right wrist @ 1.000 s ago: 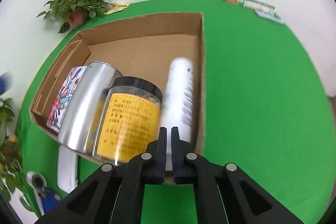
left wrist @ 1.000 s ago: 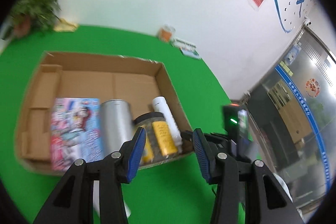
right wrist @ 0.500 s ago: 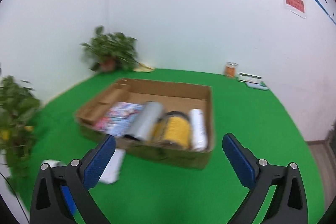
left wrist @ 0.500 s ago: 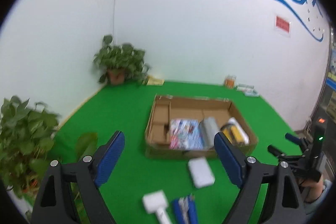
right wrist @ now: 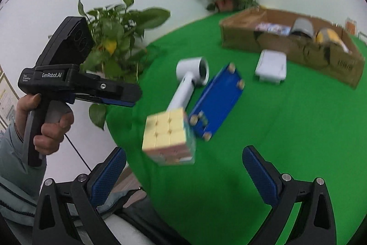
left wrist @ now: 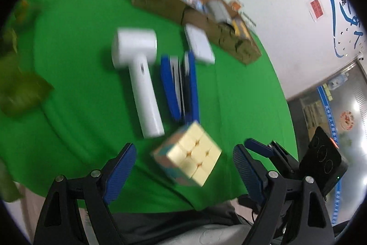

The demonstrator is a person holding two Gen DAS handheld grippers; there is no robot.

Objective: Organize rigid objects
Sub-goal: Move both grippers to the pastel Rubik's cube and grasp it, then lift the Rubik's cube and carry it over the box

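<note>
A pastel puzzle cube (left wrist: 187, 156) (right wrist: 168, 137) sits near the green table's front edge. My left gripper (left wrist: 183, 149) points down at it. Its jaws are closing, with the cube between the blue pads and a gap on both sides. My right gripper (right wrist: 183, 153) is wide and also closing slightly. The cube lies just ahead of its tips, left of centre and untouched. Beyond the cube lie a white handheld dryer (left wrist: 137, 66) (right wrist: 188, 82), a blue stapler-like case (left wrist: 181, 84) (right wrist: 218, 102) and a flat white box (left wrist: 199, 43) (right wrist: 271, 68).
A cardboard box (left wrist: 160, 1) (right wrist: 286, 43) at the far side holds a magazine, a silver can and a yellow-labelled jar. Potted plants (right wrist: 119, 38) stand at the table's left edge. In the right wrist view a hand (right wrist: 45, 125) holds the left gripper at left.
Both grippers have drawn back from the cardboard box and dropped toward the near table edge, where the cube now shows. The right jaws went from shut to wide; the left widened.
</note>
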